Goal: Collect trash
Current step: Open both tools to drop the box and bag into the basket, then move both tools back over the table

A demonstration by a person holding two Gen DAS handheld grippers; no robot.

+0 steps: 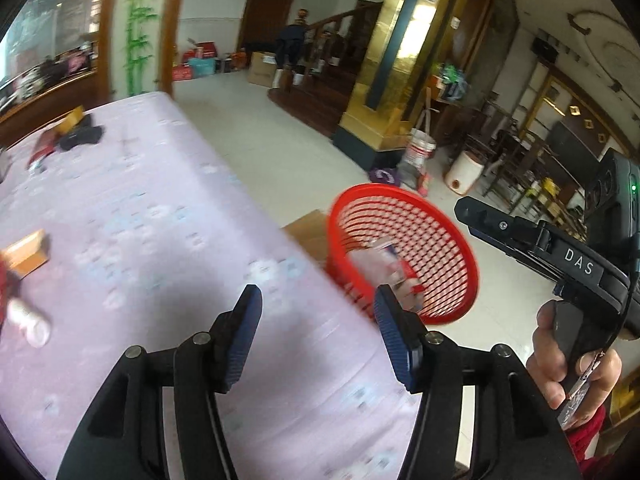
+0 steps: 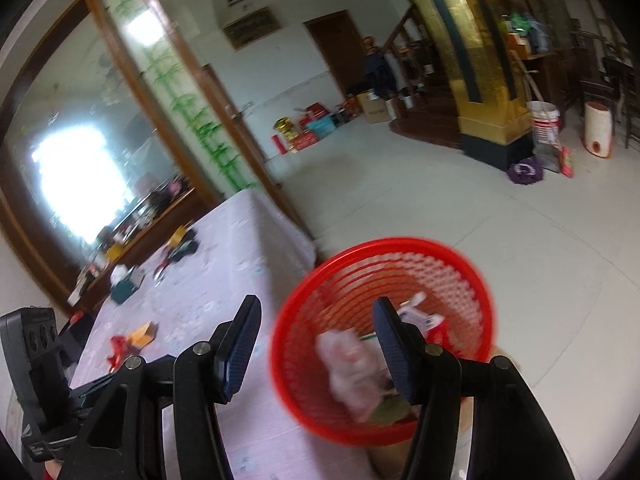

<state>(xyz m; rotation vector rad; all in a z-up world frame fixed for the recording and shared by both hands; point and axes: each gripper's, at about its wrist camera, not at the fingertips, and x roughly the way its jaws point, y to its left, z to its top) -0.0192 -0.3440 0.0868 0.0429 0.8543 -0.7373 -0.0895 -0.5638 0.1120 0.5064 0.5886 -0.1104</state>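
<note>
A red mesh basket [image 1: 432, 216] stands beside the right edge of the table; it also shows in the right wrist view [image 2: 400, 252]. It holds a crumpled pink wrapper [image 2: 352, 364] and a white and red packet [image 2: 424, 316]. My left gripper [image 1: 318, 338] is open and empty above the table's right edge. My right gripper [image 2: 316, 346] is open and empty just above the basket's left rim. On the pink tablecloth [image 1: 160, 208] lie a white bottle [image 1: 30, 322], an orange box [image 1: 26, 256] and red scraps [image 2: 118, 346].
Dark items and a yellow box [image 1: 76, 128] lie at the table's far end. A teal box [image 2: 126, 286] sits on the table. A cardboard sheet [image 1: 310, 228] lies under the basket. A gold pillar [image 1: 392, 80], buckets [image 1: 420, 148] and a staircase stand beyond on the tiled floor.
</note>
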